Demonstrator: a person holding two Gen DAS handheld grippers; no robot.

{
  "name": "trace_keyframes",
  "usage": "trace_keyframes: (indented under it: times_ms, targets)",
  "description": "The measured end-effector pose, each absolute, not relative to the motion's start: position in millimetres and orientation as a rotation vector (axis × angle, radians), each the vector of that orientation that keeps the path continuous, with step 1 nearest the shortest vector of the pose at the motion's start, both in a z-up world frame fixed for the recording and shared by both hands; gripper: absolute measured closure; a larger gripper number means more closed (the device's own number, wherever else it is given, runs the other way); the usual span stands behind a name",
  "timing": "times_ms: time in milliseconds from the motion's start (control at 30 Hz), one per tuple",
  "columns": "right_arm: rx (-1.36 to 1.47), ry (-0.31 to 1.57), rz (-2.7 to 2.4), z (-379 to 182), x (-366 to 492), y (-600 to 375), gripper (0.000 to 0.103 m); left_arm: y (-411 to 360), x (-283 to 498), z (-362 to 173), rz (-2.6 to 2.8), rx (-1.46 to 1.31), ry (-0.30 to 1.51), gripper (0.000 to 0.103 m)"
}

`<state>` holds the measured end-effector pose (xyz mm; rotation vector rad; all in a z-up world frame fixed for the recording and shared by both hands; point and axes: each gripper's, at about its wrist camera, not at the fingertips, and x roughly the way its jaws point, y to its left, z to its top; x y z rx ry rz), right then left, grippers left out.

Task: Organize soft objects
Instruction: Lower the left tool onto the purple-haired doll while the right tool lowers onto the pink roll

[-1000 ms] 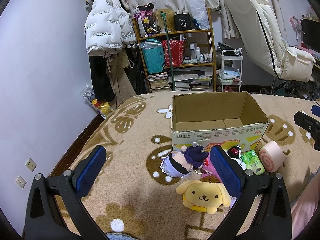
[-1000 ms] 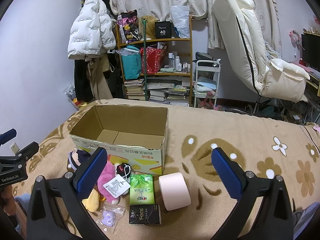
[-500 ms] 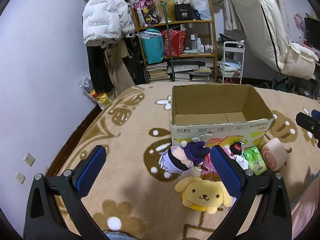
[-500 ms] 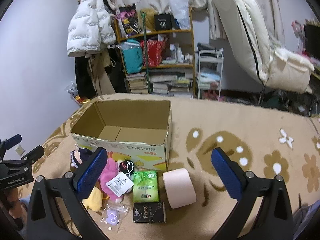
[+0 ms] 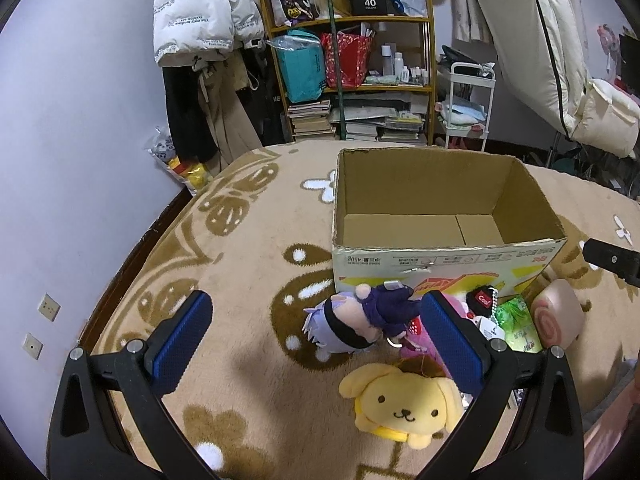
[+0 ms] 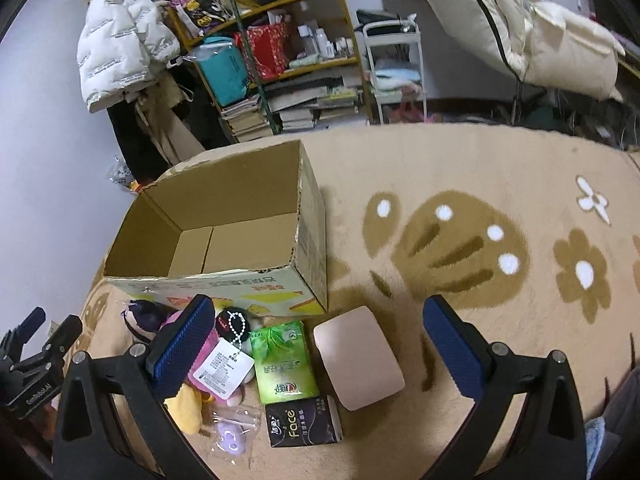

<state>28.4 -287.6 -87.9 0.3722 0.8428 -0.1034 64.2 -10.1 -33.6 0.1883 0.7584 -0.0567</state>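
An open, empty cardboard box (image 5: 440, 256) (image 6: 224, 280) stands on the flowered blanket. In front of it lie a purple-clad doll (image 5: 360, 320), a yellow dog plush (image 5: 404, 404), a pink plush (image 6: 200, 360), a green tissue pack (image 6: 282, 360), a black "face" tissue pack (image 6: 302, 426) and a pink roll (image 6: 358, 362) (image 5: 558, 318). My left gripper (image 5: 316, 344) is open above the doll. My right gripper (image 6: 316, 344) is open above the tissue packs and pink roll. Both are empty.
A small clear bag with a purple item (image 6: 232, 428) lies near the front edge. A cluttered shelf (image 5: 352, 60), hanging white jacket (image 5: 200, 8), white trolley (image 5: 466, 104) and reclined cream chair (image 5: 560, 60) stand beyond the bed. A wall (image 5: 60, 160) is at left.
Both grippers have moved forward and tilted down towards the objects in front of the box. The right view has also rolled slightly. Nothing was grasped.
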Motion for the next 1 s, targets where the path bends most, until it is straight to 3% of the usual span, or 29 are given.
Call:
trace_keyframes:
  times_ms: [1000]
  targets:
    - [0.406, 1.168, -0.074, -157, 80, -290, 0.006, -55, 116, -90, -0.123, 0.327, 0.893, 0.001]
